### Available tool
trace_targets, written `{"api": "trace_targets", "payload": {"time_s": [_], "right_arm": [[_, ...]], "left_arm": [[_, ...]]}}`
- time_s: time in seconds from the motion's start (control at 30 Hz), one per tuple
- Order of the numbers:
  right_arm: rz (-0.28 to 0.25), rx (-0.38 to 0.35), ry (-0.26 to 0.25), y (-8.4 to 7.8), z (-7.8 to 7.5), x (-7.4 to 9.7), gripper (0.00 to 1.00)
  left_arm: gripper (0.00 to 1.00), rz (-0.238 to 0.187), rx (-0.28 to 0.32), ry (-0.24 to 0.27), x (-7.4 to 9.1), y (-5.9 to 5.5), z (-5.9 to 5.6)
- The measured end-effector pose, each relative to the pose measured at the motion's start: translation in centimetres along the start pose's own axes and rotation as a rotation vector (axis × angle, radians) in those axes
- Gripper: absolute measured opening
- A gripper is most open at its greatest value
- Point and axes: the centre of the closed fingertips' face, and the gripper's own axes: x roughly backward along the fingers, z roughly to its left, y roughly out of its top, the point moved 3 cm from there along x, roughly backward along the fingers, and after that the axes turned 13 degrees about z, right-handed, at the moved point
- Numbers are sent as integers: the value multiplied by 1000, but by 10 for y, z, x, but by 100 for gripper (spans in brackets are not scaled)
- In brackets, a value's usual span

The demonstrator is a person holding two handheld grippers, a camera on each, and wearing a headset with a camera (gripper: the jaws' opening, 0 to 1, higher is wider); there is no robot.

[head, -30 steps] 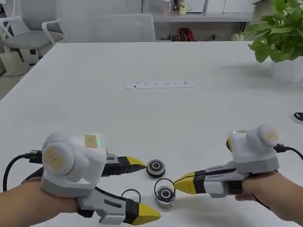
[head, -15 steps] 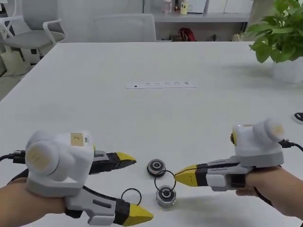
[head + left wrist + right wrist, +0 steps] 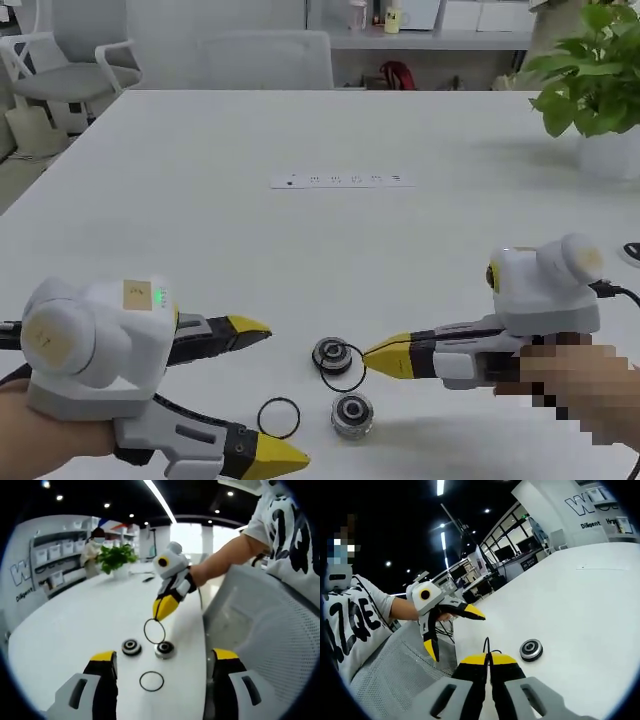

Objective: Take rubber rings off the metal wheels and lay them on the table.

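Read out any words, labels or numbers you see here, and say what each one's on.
"W", with "Diligen" below it, the rest unreadable: wall sign.
"ZQE", partly seen: person's shirt.
Sticker on the left gripper: too small to read.
Markings on the power strip: too small to read.

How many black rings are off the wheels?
2. One ring lies flat on the table by the left gripper; the other hangs from the shut right gripper near the wheels. Another may be on a wheel.
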Motion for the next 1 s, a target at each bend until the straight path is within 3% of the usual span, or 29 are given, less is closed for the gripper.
{"api": "trace_targets", "payload": {"time_s": [0.47, 1.0], "right_arm": [[7, 36, 28, 16, 11, -7, 0], [31, 57, 51, 23, 16, -20, 0]], "left_arm": [[81, 1, 17, 45, 12, -8, 5], [86, -16, 46, 71, 20, -12, 8]]}}
